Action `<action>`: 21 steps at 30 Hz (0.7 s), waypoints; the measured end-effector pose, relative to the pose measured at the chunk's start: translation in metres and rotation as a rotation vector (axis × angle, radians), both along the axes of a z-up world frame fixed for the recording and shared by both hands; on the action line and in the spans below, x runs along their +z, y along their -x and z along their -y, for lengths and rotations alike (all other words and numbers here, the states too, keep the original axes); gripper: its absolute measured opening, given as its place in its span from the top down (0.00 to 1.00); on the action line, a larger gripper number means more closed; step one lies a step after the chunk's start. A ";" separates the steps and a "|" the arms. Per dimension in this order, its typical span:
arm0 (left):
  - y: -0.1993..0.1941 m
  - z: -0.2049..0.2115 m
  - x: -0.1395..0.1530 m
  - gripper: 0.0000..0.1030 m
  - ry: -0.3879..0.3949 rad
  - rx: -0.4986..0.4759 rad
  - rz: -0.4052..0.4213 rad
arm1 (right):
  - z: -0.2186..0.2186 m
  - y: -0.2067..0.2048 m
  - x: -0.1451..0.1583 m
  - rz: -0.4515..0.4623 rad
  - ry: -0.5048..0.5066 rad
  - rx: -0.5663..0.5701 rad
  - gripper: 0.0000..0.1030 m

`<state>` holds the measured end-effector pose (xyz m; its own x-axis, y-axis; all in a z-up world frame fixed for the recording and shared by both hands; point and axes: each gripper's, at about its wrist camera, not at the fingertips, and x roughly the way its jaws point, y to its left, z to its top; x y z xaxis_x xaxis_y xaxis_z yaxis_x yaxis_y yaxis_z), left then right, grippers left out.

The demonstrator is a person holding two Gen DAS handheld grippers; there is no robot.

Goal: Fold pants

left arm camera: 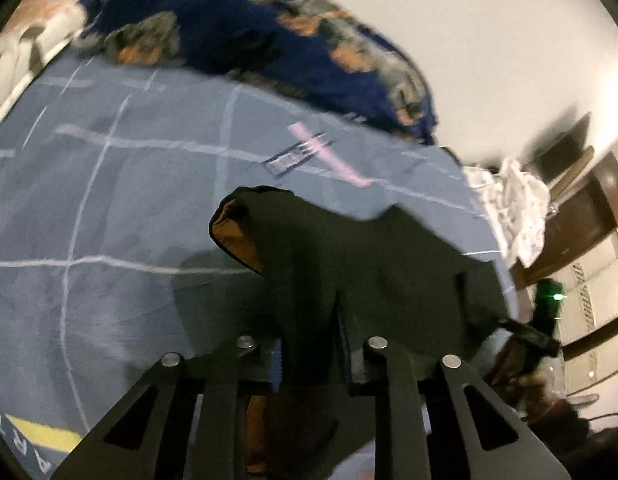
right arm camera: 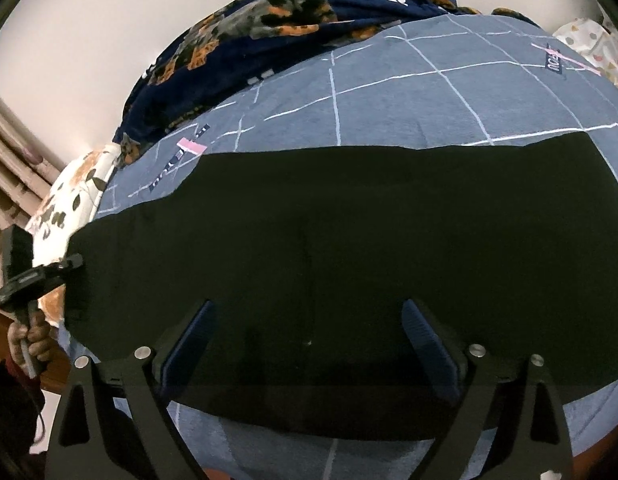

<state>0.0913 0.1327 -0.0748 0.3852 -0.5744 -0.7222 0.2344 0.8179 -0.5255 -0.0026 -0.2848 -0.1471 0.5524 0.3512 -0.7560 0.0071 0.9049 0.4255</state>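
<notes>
Black pants (right arm camera: 349,220) lie spread lengthwise across the bed. My right gripper (right arm camera: 309,340) hovers open just above their near edge, its blue-padded fingers (right arm camera: 189,340) wide apart and gripping nothing. My left gripper (left arm camera: 309,344) is shut on one end of the pants (left arm camera: 369,248), which hangs lifted off the bed and shows brown lining (left arm camera: 237,240). In the right wrist view, the left gripper (right arm camera: 71,262) meets the pants' far left end, with a hand (right arm camera: 29,340) on its handle.
A blue-grey bedspread with white grid lines (right arm camera: 389,100) covers the bed. A crumpled navy floral blanket (right arm camera: 269,20) lies along the wall side. A floral pillow (right arm camera: 77,196) sits at the left end. White patterned cloth (left arm camera: 521,208) and wooden furniture (left arm camera: 589,208) lie beyond the bed.
</notes>
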 end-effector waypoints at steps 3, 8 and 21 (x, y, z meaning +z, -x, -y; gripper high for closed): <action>0.003 0.032 0.032 0.81 0.031 -0.041 0.006 | 0.005 0.005 0.014 0.073 -0.135 0.006 0.15; -0.003 0.119 0.059 0.81 0.039 -0.166 -0.014 | -0.012 0.007 0.034 0.138 -0.407 0.167 0.15; -0.022 0.256 0.040 0.81 0.019 -0.348 -0.015 | 0.000 -0.009 -0.029 -0.029 -0.828 0.164 0.12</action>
